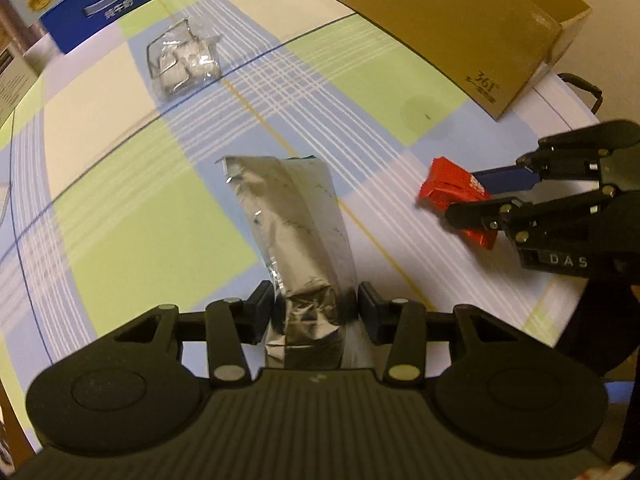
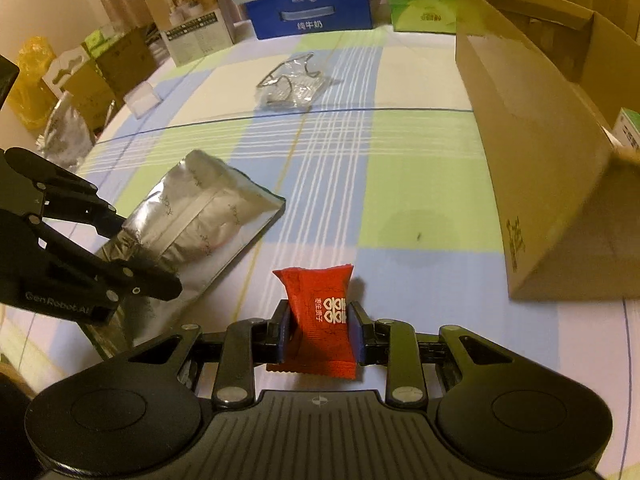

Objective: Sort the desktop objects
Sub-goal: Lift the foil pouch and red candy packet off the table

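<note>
My left gripper (image 1: 314,306) is shut on the near end of a silver foil pouch (image 1: 292,216), which sticks out forward over the checked tablecloth. From the right wrist view the same silver foil pouch (image 2: 196,216) shows at the left, pinched by the left gripper (image 2: 136,252). My right gripper (image 2: 320,328) is shut on a small red snack packet (image 2: 320,312) with white print. In the left wrist view the right gripper (image 1: 476,196) and its red snack packet (image 1: 448,188) sit at the right. A crumpled clear plastic wrapper (image 1: 184,60) (image 2: 292,84) lies farther back on the cloth.
An open brown cardboard box (image 2: 552,184) (image 1: 460,20) stands at the right. A blue milk carton box (image 2: 312,16) (image 1: 92,8), green tissue boxes (image 2: 424,4) and other cartons line the far edge. A second foil bag (image 2: 66,136) and a yellow bag (image 2: 28,84) sit at the left.
</note>
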